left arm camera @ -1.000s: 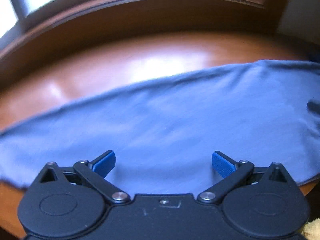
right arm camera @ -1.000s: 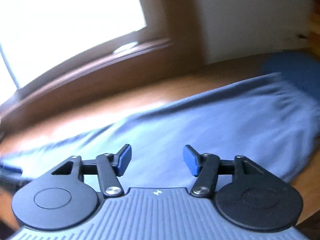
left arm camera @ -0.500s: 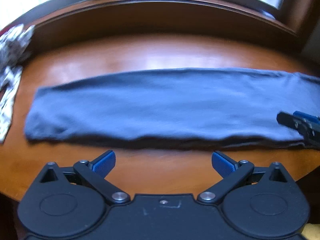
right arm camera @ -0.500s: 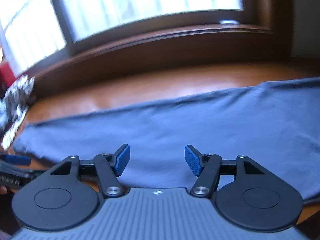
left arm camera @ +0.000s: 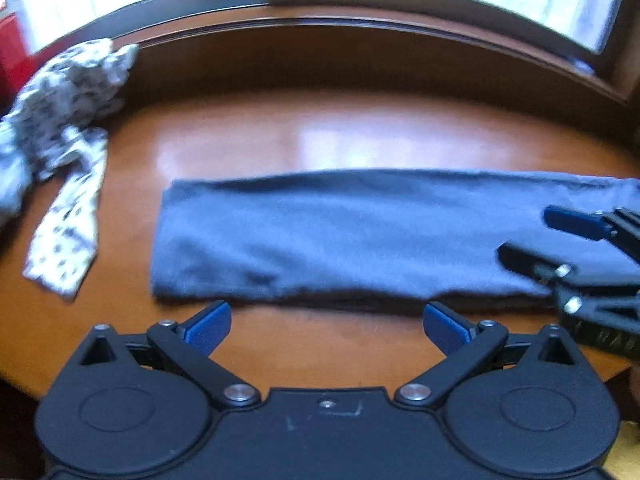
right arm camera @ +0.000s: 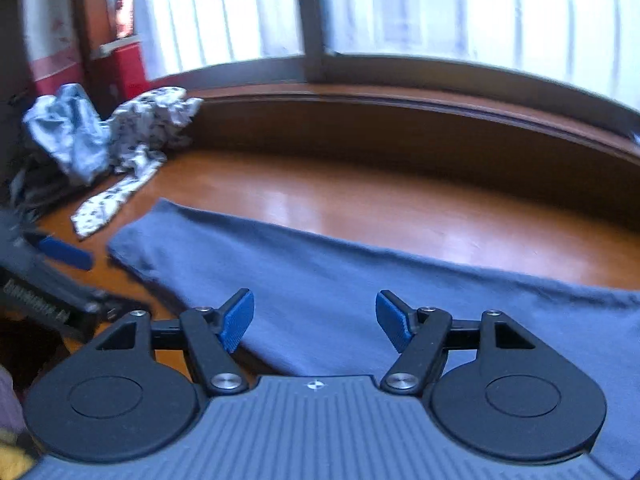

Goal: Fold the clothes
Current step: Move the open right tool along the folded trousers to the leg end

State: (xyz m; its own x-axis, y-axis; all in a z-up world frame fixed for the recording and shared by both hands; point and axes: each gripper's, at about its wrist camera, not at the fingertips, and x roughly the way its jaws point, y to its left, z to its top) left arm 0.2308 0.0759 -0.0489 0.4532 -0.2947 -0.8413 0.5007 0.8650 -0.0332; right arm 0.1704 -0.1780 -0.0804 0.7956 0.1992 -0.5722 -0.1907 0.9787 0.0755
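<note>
A blue-grey garment [left arm camera: 340, 236] lies folded into one long flat strip across the brown wooden table [left arm camera: 320, 140]. My left gripper [left arm camera: 326, 326] hovers open just in front of the strip's near edge, nothing between its blue pads. My right gripper [right arm camera: 316, 318] is over the strip [right arm camera: 360, 292], its jaws opening with only flat cloth below them. From the left wrist view the right gripper [left arm camera: 560, 236] shows above the strip's right end. The left gripper's pad [right arm camera: 64, 254] appears at the left of the right wrist view.
A crumpled white garment with black spots [left arm camera: 60, 128] lies at the table's left end, with a pale blue one [right arm camera: 68, 136] beside it. A dark wooden sill [left arm camera: 340, 40] and a window run behind the table. A red object [right arm camera: 128, 64] stands at far left.
Both grippers have pulled back toward the near edge and swung left; the whole strip and the spotted garment have come into view. The right gripper's jaws stand wider than before.
</note>
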